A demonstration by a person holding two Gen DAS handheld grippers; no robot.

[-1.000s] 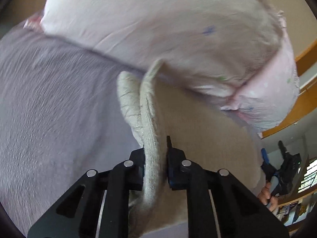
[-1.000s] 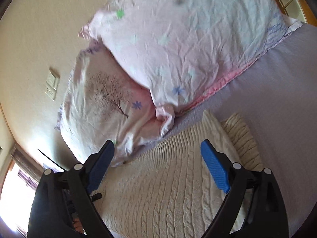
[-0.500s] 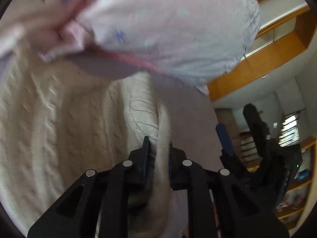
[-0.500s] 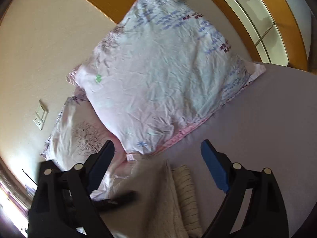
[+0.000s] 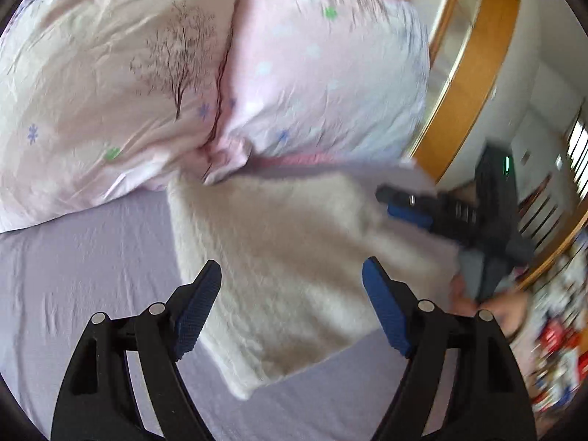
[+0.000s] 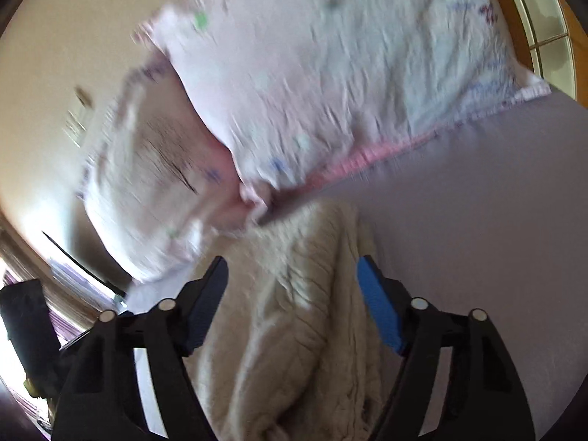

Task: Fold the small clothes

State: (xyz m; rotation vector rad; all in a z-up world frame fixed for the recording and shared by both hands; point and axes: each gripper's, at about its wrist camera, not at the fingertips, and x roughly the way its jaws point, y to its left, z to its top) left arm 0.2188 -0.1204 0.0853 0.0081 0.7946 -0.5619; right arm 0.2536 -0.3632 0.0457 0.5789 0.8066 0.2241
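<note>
- Presently, cream knit sweater point(image 5: 294, 257) lies folded on lavender bedsheet point(image 5: 92, 275), touching pink pillows point(image 5: 121, 84).
- Left gripper point(image 5: 292, 305): jaws wide, empty.
- Right gripper point(image 6: 292, 301): jaws wide, empty.

Sweater point(image 5: 294, 264) on bed sheet point(image 5: 73, 257), before pillows point(image 5: 128, 73).

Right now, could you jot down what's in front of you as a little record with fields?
Place: lilac bed sheet
Garment: cream knitted sweater, lying on the sheet, looks folded over
Behind it: two pink floral pillows, the sweater's far edge near them
Left hand-held gripper: open, empty, above the sweater
Right hand-held gripper: open, empty, above the sweater
Image quality: motion blur, fine detail unclear
</note>
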